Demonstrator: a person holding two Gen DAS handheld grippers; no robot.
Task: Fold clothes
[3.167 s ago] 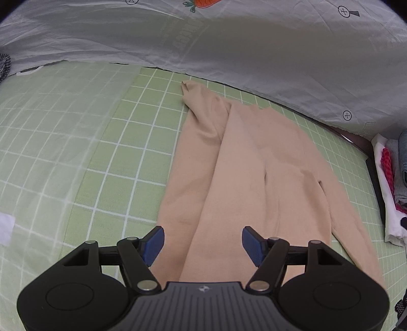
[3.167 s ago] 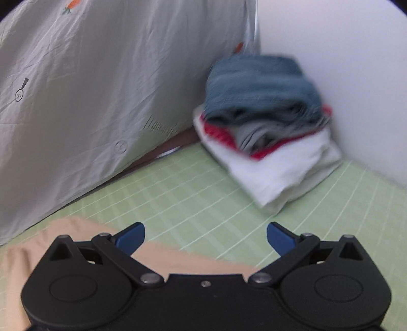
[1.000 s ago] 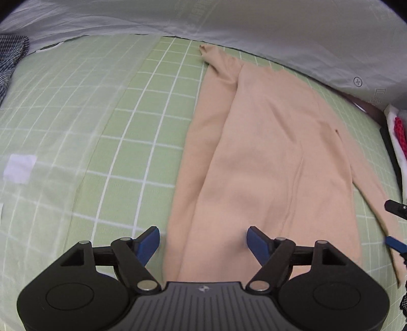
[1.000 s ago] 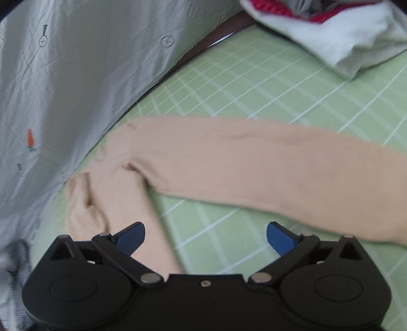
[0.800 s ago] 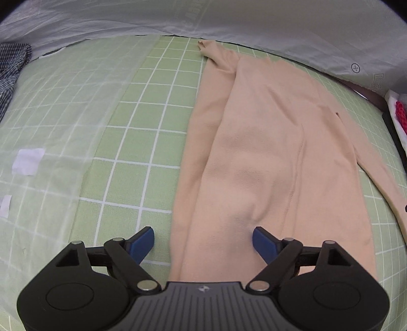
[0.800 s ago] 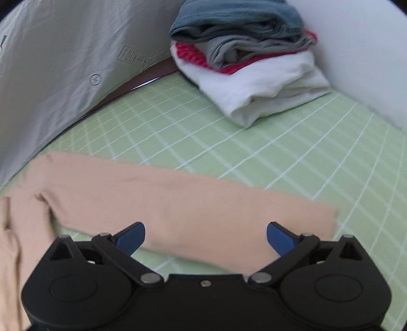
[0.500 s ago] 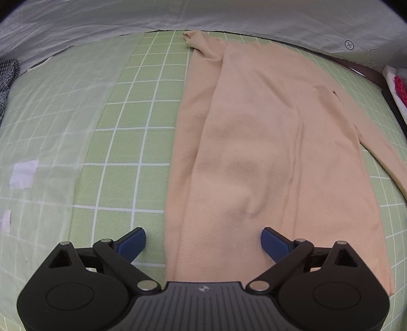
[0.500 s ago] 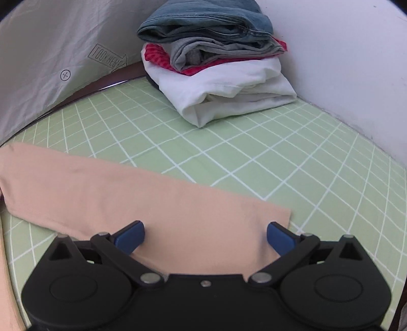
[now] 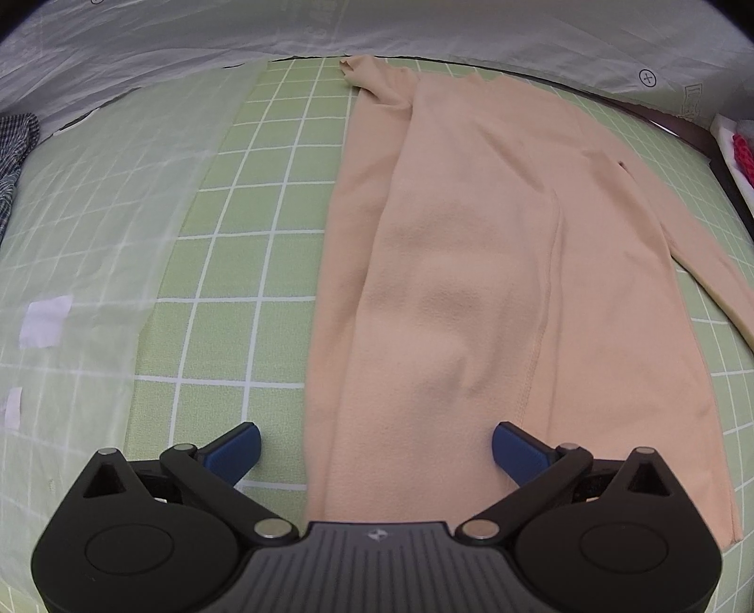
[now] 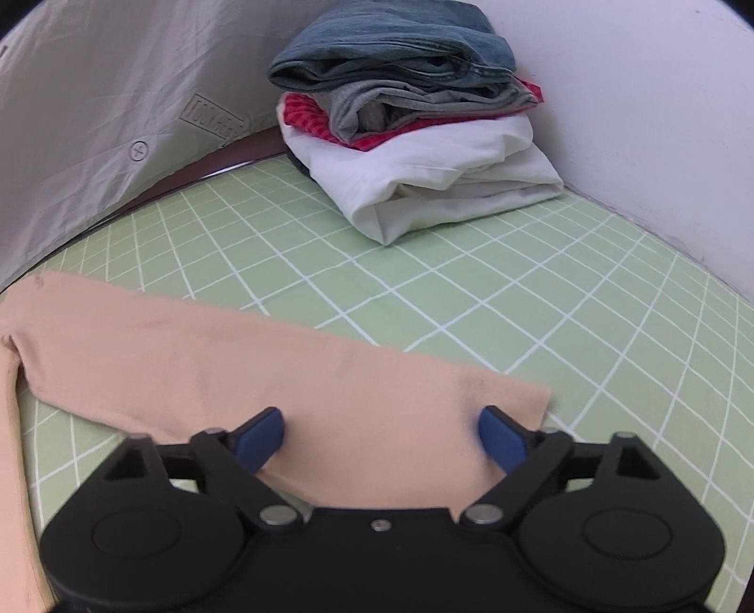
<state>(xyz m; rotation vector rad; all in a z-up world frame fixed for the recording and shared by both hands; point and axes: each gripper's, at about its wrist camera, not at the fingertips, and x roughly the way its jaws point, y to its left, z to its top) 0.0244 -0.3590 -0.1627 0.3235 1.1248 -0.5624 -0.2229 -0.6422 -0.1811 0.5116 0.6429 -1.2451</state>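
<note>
A beige long-sleeved top [image 9: 471, 264] lies flat on a green checked mat [image 9: 264, 198], one side folded over its body. My left gripper [image 9: 375, 448] is open, its jaws straddling the top's near hem. One beige sleeve [image 10: 264, 368] stretches out to the right on the mat. My right gripper [image 10: 381, 436] is open low over the sleeve's cuff end, with the fabric between its blue fingertips [image 10: 264, 436].
A stack of folded clothes [image 10: 410, 113], white at the bottom and blue denim on top, sits in the far right corner by a white wall [image 10: 636, 94]. A grey sheet [image 9: 377, 28] hangs along the back. White tape patches [image 9: 45, 320] lie left.
Both grippers have moved closer to the fabric. The left jaws have spread wider at the hem. The right gripper has swung to the sleeve's cuff end and its jaws have narrowed a little.
</note>
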